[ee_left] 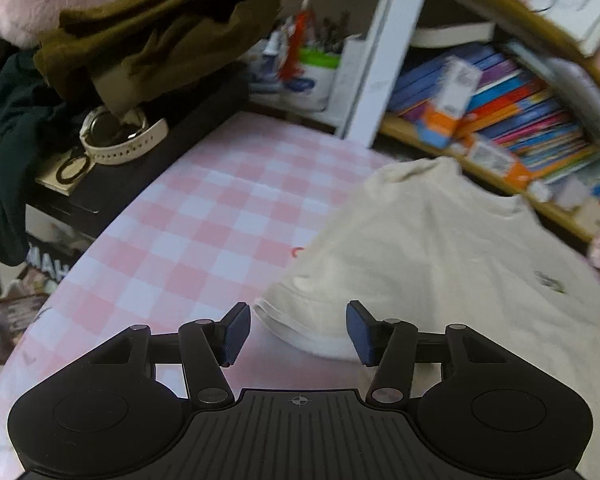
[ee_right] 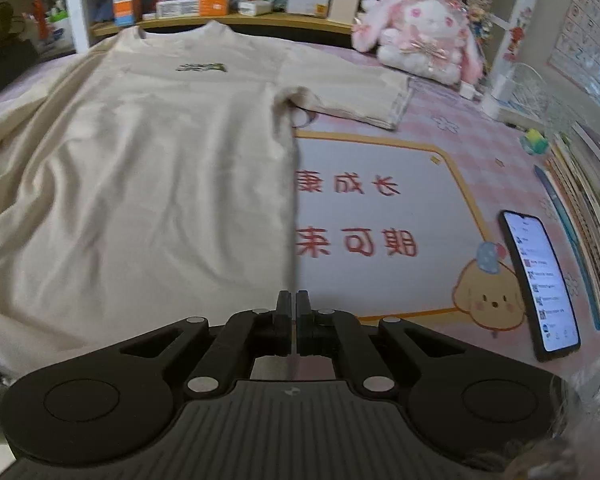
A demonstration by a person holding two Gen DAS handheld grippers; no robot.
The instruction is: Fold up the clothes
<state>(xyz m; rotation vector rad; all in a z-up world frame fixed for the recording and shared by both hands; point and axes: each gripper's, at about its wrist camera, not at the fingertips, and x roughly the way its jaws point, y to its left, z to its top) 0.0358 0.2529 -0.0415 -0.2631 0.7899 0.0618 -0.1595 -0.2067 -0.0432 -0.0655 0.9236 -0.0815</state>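
A cream T-shirt (ee_right: 152, 184) lies spread face up on the pink checked table cover (ee_left: 204, 216), collar toward the bookshelf. My right gripper (ee_right: 293, 304) is shut at the shirt's right side edge near the hem. That edge runs straight into the closed jaws, so the cloth appears pinched there. My left gripper (ee_left: 298, 332) is open. The T-shirt (ee_left: 440, 260) reaches it with a sleeve cuff (ee_left: 296, 320), which lies between and just beyond the blue pads (ee_left: 236, 332), and neither pad presses on it.
A lit phone (ee_right: 540, 280) lies at the right on the printed desk mat (ee_right: 380, 216). A pink plush rabbit (ee_right: 420, 36) and shelves of books (ee_left: 520, 112) stand behind. At the left, a brown garment (ee_left: 152, 36) and a white watch (ee_left: 116, 136) rest on a dark stand.
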